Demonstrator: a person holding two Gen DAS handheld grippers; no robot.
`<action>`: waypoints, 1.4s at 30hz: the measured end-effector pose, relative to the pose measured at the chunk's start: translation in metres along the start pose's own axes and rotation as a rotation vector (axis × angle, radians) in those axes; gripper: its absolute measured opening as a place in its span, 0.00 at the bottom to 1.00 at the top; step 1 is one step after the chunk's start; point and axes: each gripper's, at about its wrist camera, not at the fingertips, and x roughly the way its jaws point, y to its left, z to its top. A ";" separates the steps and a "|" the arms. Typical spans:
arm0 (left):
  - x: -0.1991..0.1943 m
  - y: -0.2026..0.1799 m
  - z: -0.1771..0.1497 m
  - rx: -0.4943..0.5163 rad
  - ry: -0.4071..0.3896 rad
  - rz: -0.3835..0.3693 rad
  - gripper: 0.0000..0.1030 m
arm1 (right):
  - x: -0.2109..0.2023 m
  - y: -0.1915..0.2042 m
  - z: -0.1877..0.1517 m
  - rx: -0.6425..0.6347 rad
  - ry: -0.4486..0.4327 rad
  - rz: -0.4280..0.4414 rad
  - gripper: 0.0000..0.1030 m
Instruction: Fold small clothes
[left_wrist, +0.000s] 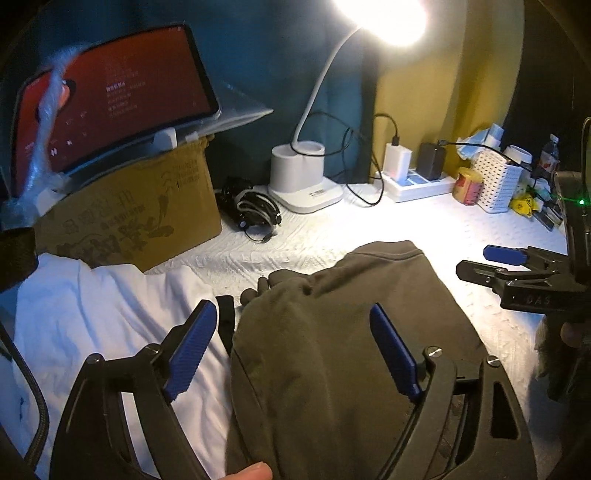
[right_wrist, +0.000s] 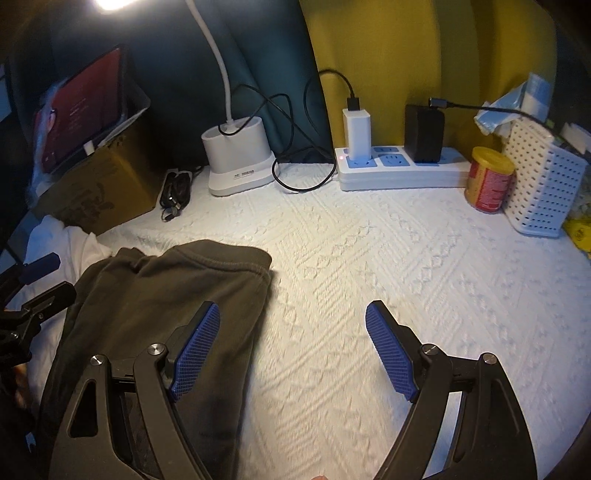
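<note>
A dark olive-grey garment (left_wrist: 332, 332) lies partly folded on the white textured cover (right_wrist: 369, 277); it also shows at the left of the right wrist view (right_wrist: 166, 295). A white garment (left_wrist: 110, 314) lies flat to its left. My left gripper (left_wrist: 291, 339) is open above the seam between the two garments, holding nothing. My right gripper (right_wrist: 291, 343) is open and empty, its left finger over the olive garment's right edge, its right finger over bare cover. The right gripper also shows at the right edge of the left wrist view (left_wrist: 495, 262).
A cardboard box (left_wrist: 140, 214) with a red-screened tablet (left_wrist: 110, 103) stands back left. A lit white desk lamp (left_wrist: 303, 177), coiled cables (left_wrist: 251, 210), a power strip with chargers (right_wrist: 399, 166), a yellow tin (right_wrist: 487, 181) and a white perforated basket (right_wrist: 543, 188) line the back.
</note>
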 end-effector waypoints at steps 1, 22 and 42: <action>-0.004 -0.003 -0.002 0.005 -0.008 0.008 0.95 | -0.004 0.001 -0.002 -0.004 -0.002 -0.001 0.81; -0.086 -0.063 -0.047 0.050 -0.118 0.082 0.99 | -0.094 0.006 -0.064 -0.075 -0.082 -0.049 0.81; -0.156 -0.127 -0.062 0.003 -0.277 -0.154 0.99 | -0.193 -0.020 -0.120 -0.031 -0.174 -0.122 0.81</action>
